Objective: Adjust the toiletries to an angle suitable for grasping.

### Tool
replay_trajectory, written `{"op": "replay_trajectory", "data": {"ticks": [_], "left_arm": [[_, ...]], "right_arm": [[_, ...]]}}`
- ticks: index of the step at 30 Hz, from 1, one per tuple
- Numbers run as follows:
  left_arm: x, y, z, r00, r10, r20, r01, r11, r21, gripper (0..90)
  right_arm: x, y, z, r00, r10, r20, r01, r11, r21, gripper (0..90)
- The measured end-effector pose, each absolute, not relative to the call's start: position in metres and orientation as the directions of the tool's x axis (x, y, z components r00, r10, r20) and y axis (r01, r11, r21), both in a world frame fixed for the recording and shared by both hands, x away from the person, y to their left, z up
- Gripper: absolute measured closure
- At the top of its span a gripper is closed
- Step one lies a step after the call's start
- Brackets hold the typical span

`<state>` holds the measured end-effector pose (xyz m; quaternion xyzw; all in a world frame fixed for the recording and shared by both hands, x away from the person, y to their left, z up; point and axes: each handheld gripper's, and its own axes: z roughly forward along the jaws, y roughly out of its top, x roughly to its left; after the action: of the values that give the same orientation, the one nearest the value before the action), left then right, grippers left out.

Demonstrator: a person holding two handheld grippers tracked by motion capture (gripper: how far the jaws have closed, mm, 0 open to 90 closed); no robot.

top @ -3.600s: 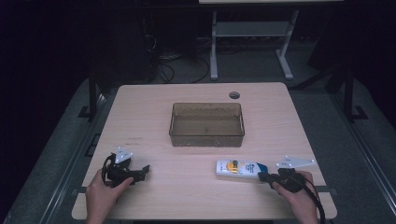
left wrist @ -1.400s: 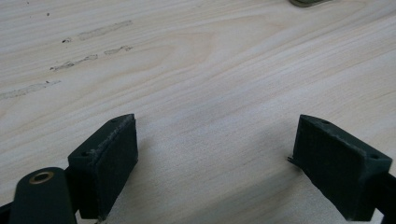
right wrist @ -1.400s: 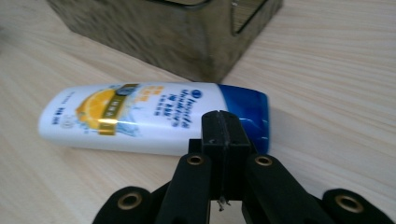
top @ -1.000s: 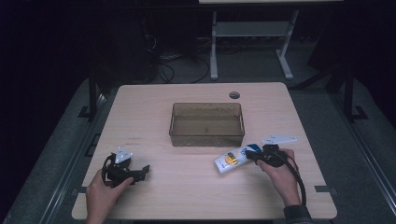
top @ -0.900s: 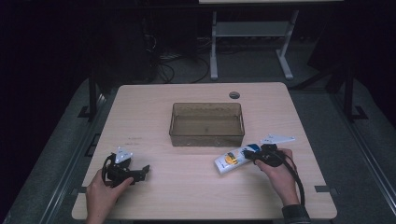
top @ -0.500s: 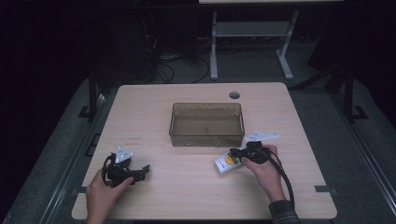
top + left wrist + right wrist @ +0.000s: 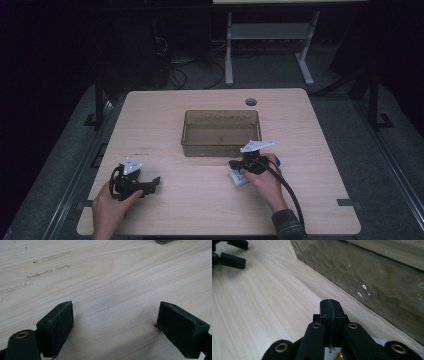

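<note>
A white and yellow tube [image 7: 238, 179] lies slantwise on the table just in front of the clear brown bin [image 7: 220, 146]. My right gripper [image 7: 233, 164] is over it, jaws shut pad to pad with nothing between them. In the right gripper view the shut right gripper [image 7: 330, 308] points along the bin's front wall [image 7: 374, 275], and a bit of the tube [image 7: 332, 355] shows beneath it. My left gripper [image 7: 154, 182] rests at the front left of the table. Its jaws stand wide open over bare wood in the left gripper view [image 7: 115, 327].
The wooden table [image 7: 165, 120] has a round cable port [image 7: 251, 102] near its far edge. The bin sits at its middle. My left gripper [image 7: 229, 255] shows far off in the right gripper view. Desk legs and cables stand on the floor beyond.
My right hand has slid left, over the tube, to just in front of the bin's right part. Its jaws stayed shut. The left hand has kept still.
</note>
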<state>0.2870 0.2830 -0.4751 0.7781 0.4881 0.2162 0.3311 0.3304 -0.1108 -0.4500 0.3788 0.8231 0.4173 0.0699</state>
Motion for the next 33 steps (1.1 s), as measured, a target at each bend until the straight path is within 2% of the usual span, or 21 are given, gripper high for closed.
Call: {"op": "replay_trajectory", "data": {"ticks": [33], "left_arm": [[0.287,0.283,-0.475,0.430,0.903,0.013,0.617,-0.304,0.726,12.8]], "right_arm": [[0.319,-0.110,-0.459,-0.730,0.658,0.184,0.572,0.442,0.691,90.0]]}}
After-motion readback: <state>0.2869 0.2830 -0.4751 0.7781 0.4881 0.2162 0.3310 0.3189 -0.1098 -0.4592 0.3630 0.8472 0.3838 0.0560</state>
